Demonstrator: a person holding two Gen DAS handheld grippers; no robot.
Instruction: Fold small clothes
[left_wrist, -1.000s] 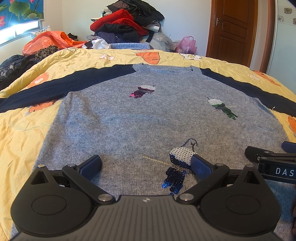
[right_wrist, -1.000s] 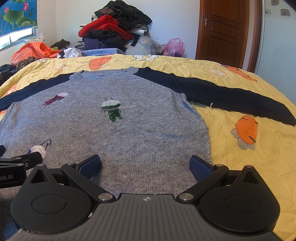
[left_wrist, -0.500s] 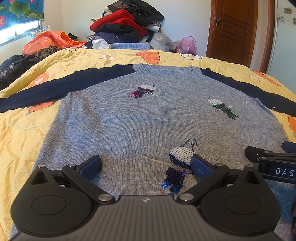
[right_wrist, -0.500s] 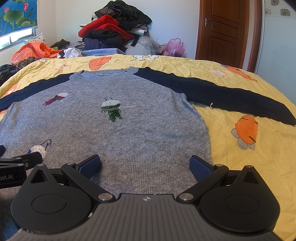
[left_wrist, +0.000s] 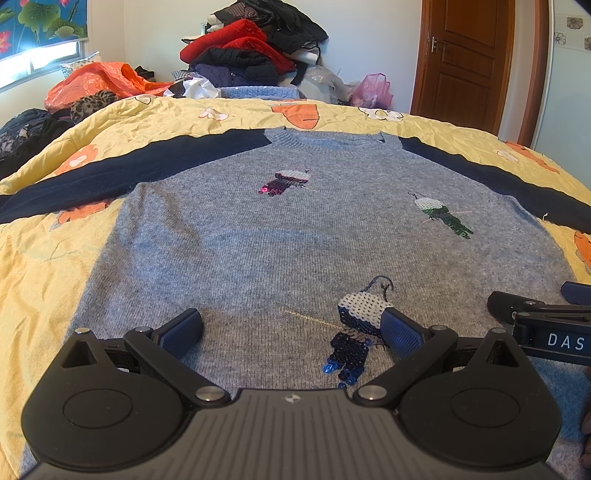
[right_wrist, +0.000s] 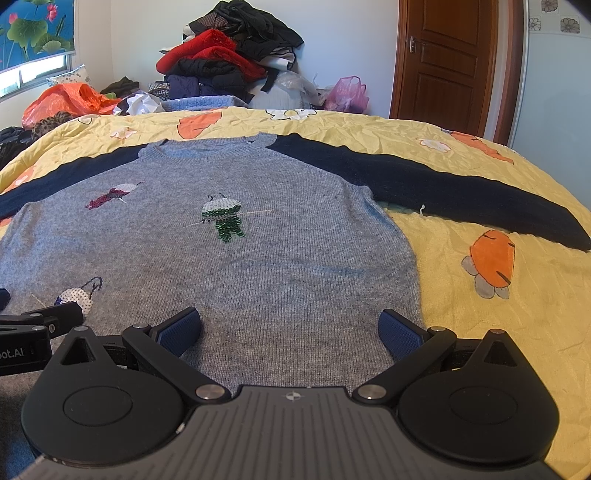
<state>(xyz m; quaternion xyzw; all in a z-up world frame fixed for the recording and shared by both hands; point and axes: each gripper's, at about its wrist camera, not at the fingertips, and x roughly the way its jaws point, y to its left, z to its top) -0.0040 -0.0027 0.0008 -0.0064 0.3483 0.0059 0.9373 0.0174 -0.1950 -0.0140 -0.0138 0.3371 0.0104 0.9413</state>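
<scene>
Both grippers' fingers (left_wrist: 183, 326) (right_wrist: 400, 334) spread wide, seemingly just above the flat sweater's (left_wrist: 295, 240) hem.

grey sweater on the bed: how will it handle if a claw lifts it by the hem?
Likely floppy: the grey sweater lies flat and limp on the yellow quilt, so a lifted hem would probably drape and sag. The knit looks thick, so it is probably fairly heavy for cloth. The long navy sleeves are spread wide and would likely trail. Its fuzzy surface should grip, not slip.
</scene>
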